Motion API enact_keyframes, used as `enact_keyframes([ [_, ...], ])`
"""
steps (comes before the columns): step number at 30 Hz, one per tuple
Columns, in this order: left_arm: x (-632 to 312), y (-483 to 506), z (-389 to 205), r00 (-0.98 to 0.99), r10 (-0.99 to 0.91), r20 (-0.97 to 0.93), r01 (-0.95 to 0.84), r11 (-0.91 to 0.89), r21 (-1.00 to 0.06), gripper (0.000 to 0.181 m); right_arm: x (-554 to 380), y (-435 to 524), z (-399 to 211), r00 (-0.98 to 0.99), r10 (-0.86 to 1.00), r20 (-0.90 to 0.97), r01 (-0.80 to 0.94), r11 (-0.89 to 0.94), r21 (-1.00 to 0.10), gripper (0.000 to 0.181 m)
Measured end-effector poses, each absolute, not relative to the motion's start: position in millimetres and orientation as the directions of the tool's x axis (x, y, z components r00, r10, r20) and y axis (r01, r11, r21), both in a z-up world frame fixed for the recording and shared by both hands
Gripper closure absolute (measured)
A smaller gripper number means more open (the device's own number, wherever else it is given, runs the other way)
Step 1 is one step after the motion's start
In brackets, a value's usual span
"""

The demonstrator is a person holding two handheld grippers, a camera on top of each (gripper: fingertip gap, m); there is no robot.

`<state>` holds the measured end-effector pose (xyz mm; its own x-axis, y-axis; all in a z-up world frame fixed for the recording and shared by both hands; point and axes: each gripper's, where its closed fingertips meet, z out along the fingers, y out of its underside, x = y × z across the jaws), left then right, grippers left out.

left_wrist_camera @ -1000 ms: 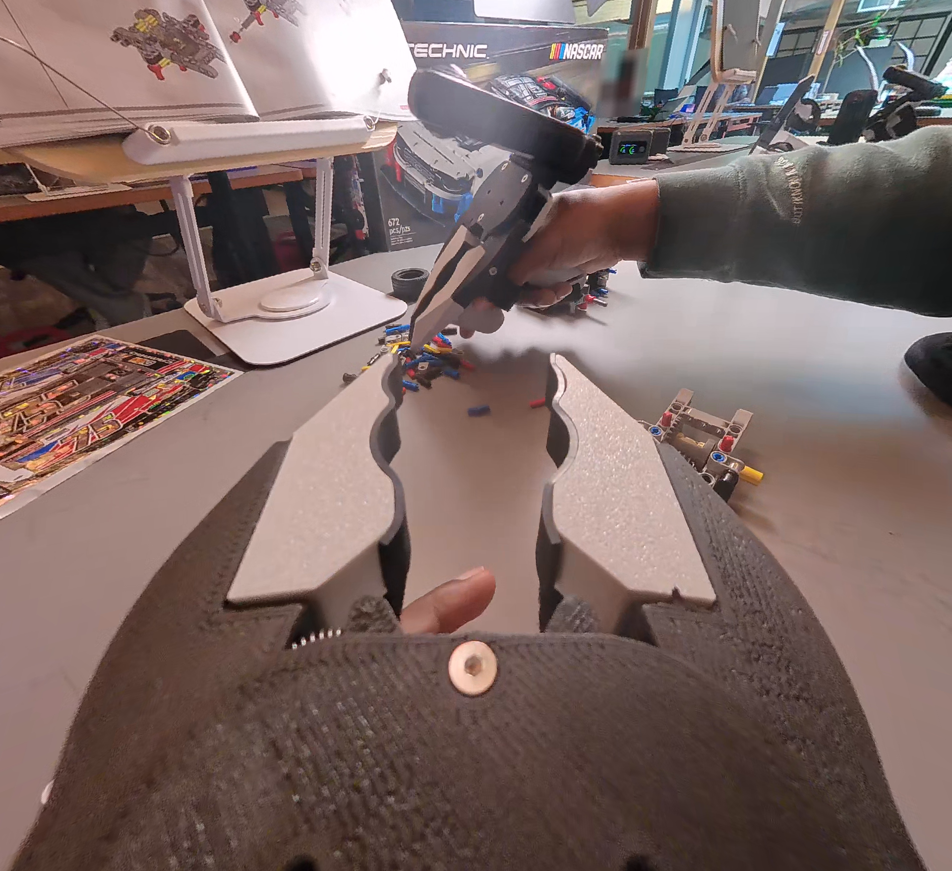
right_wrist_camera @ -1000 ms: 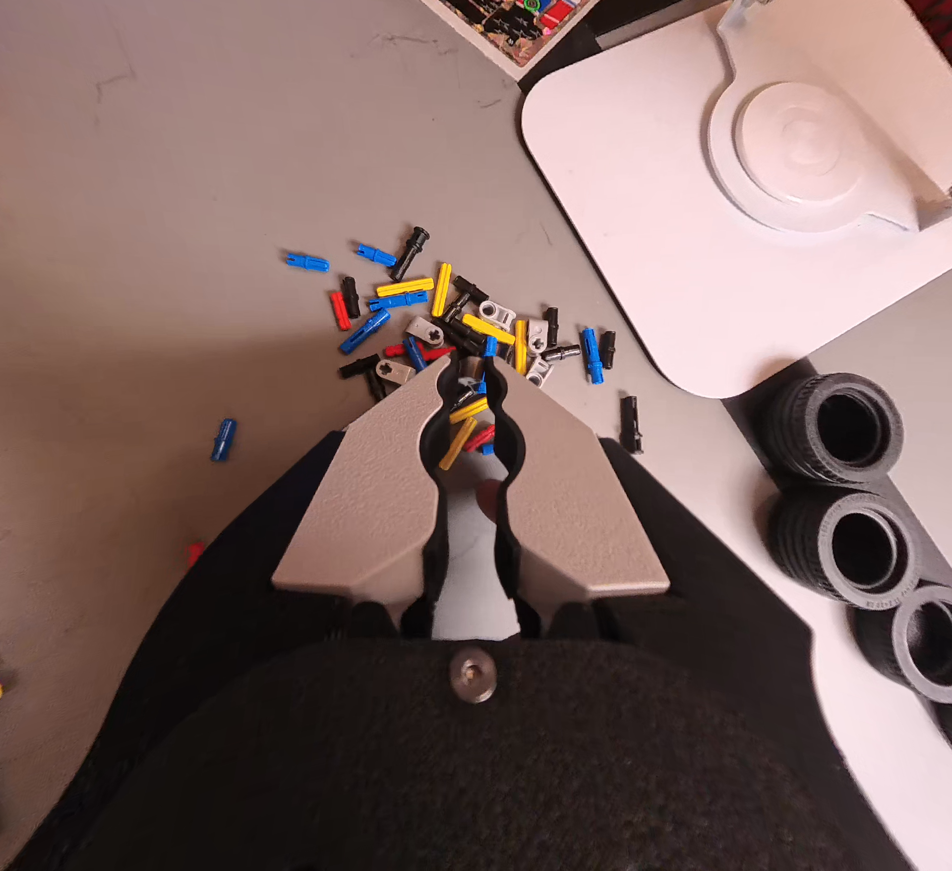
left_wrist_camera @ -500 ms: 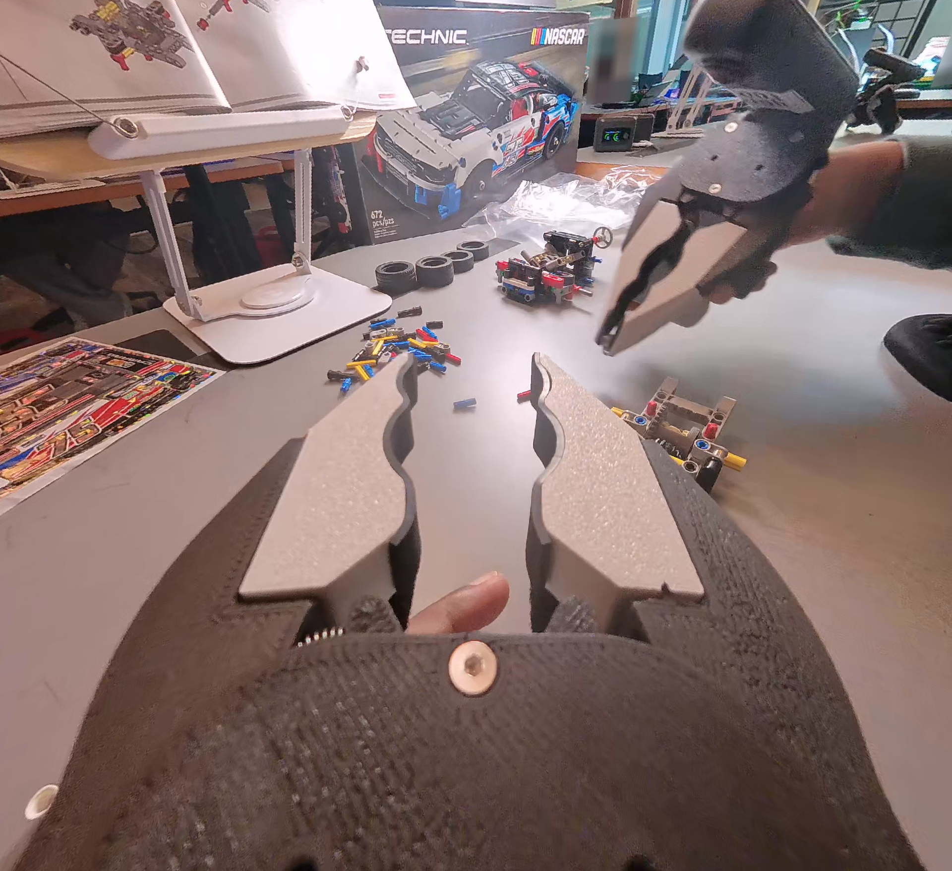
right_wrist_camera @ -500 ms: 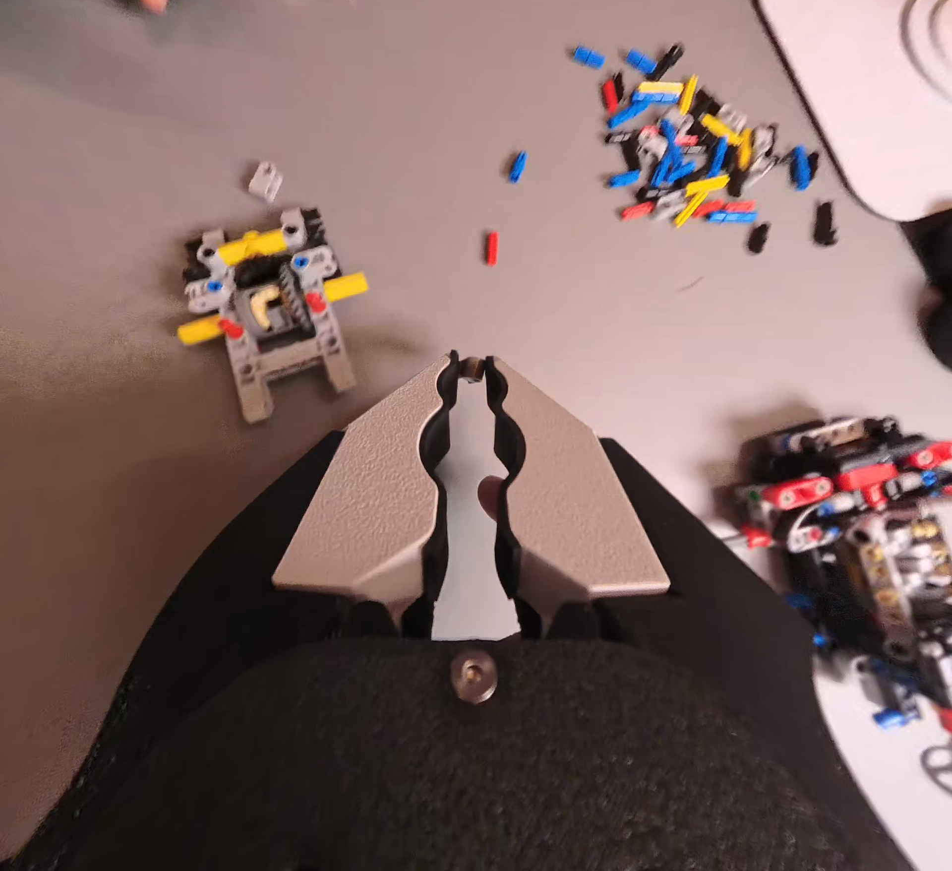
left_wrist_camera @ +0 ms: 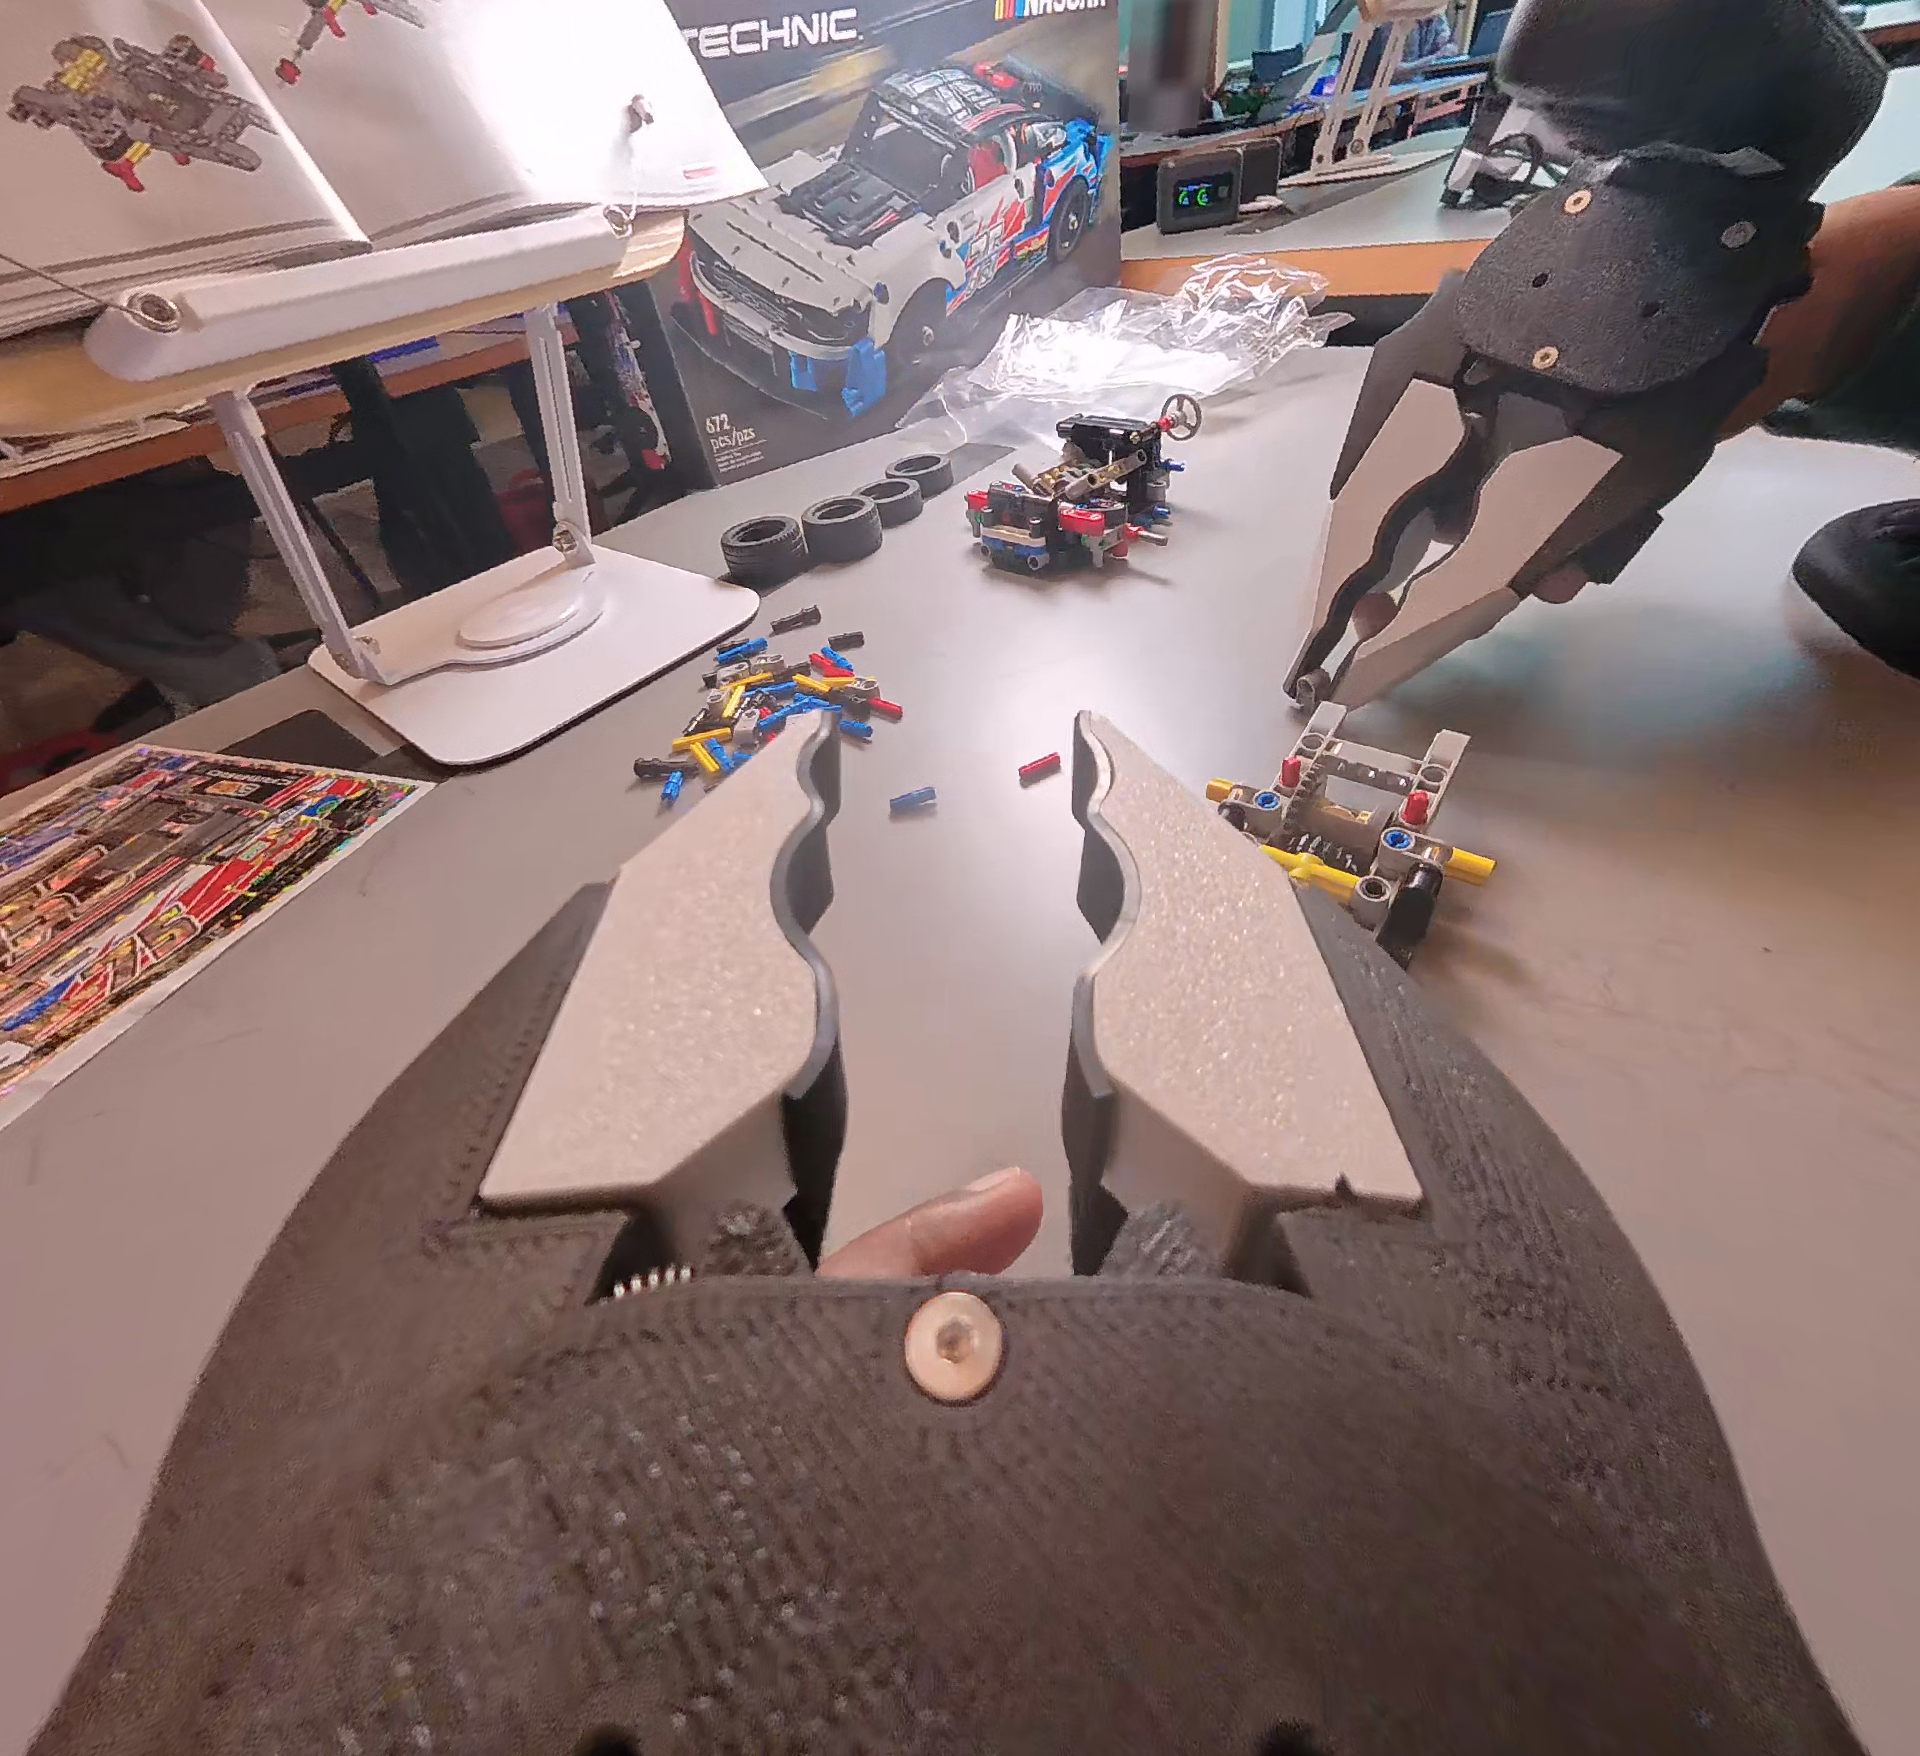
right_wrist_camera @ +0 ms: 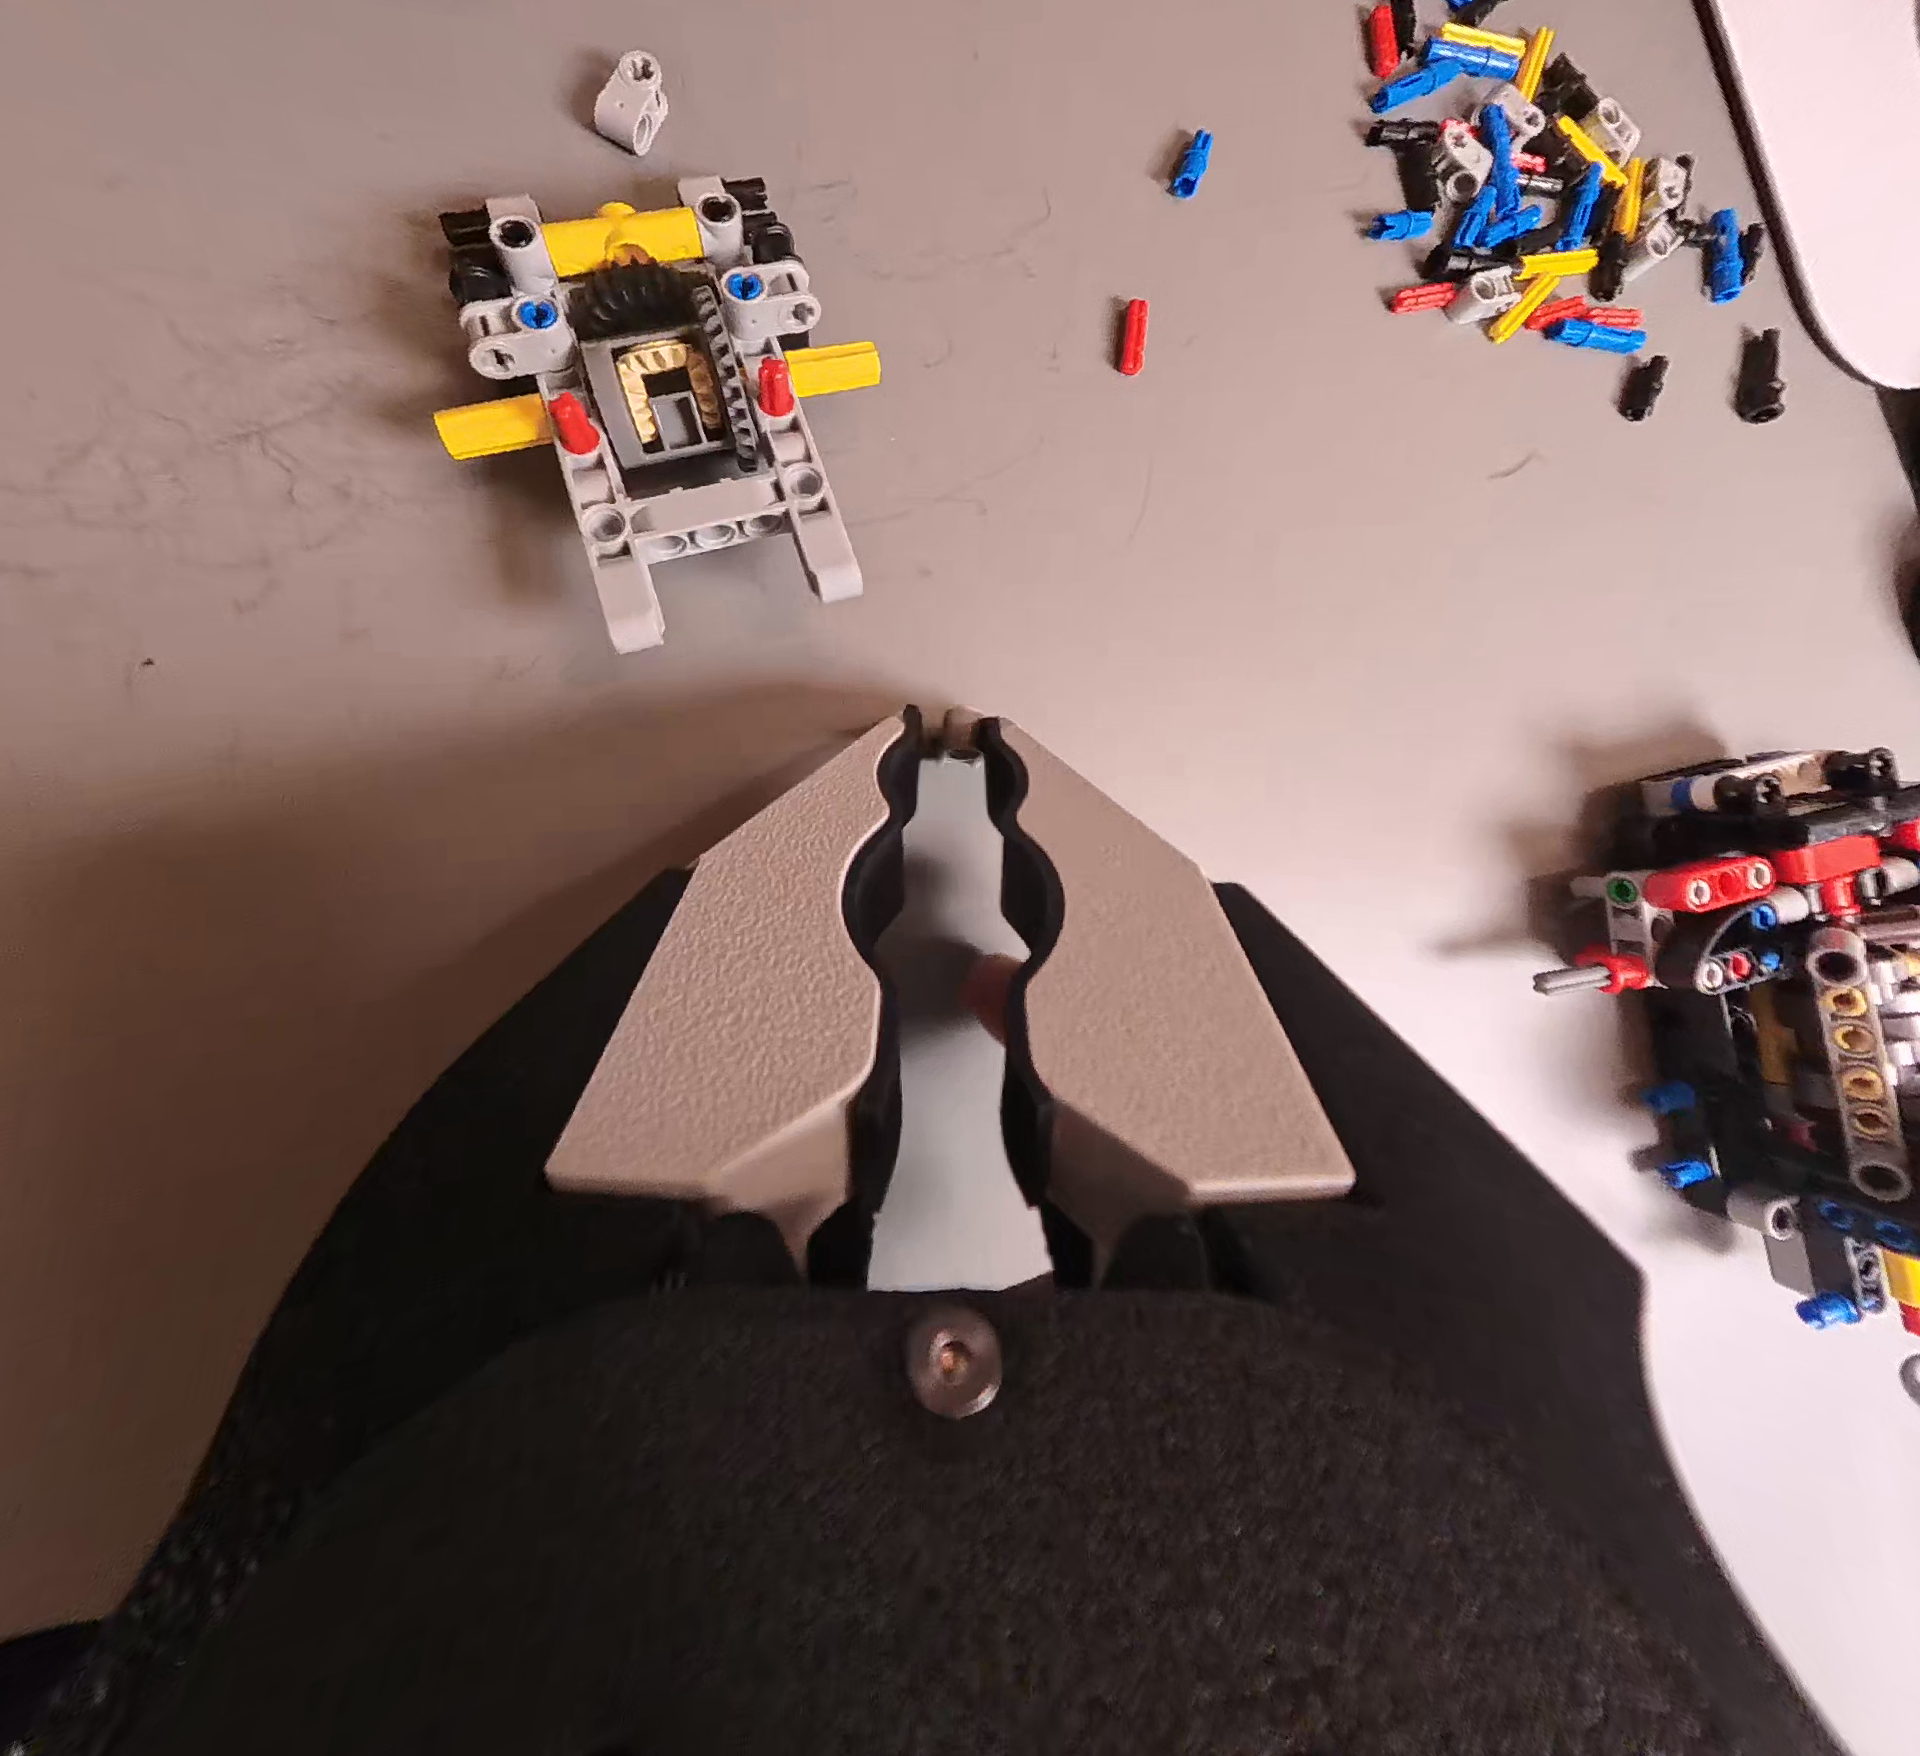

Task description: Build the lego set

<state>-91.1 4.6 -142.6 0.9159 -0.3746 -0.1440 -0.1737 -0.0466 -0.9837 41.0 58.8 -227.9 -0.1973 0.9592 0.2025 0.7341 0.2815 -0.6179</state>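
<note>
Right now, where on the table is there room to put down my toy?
Bare table lies right of the small gray assembly, and between the sticker sheet and the left hand-held gripper. It is crowded by the loose-pin pile.

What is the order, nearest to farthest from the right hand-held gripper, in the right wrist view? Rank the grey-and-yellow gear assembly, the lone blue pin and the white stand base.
Measured from the right hand-held gripper, shut on a small grey piece:
1. Grey-and-yellow gear assembly, ahead and left, its legs closest.
2. Lone blue pin, ahead and right.
3. White stand base, far upper right corner.
</note>
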Motion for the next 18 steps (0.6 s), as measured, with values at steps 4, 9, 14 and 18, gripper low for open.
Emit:
enact_keyframes([
  [4, -88.9, 5.9, -146.3, 0.911, -0.383, -0.154, -0.193, -0.066, -0.979, 0.128, 41.7, 56.4, -216.6, -0.186, 0.966, 0.178, 0.677, 0.257, -0.69, 0.161],
  [9, -81.6, 3.2, -151.4, 0.886, -0.438, -0.154, -0.213, -0.087, -0.973, 0.129, 40.1, 36.1, -188.7, -0.243, 0.962, 0.123, 0.552, 0.242, -0.798, 0.159],
  [14, -64.7, -5.1, -161.6, 0.819, -0.549, -0.167, -0.27, -0.113, -0.956, 0.129, 35.8, 7.5, -199.4, -0.35, 0.93, 0.11, 0.55, 0.299, -0.78, 0.137],
  [18, -51.6, -12.4, -170.0, 0.76, -0.616, -0.207, -0.342, -0.109, -0.933, 0.127, 25.5, 6.9, -207.7, -0.333, 0.938, 0.099, 0.561, 0.282, -0.779, 0.122],
])
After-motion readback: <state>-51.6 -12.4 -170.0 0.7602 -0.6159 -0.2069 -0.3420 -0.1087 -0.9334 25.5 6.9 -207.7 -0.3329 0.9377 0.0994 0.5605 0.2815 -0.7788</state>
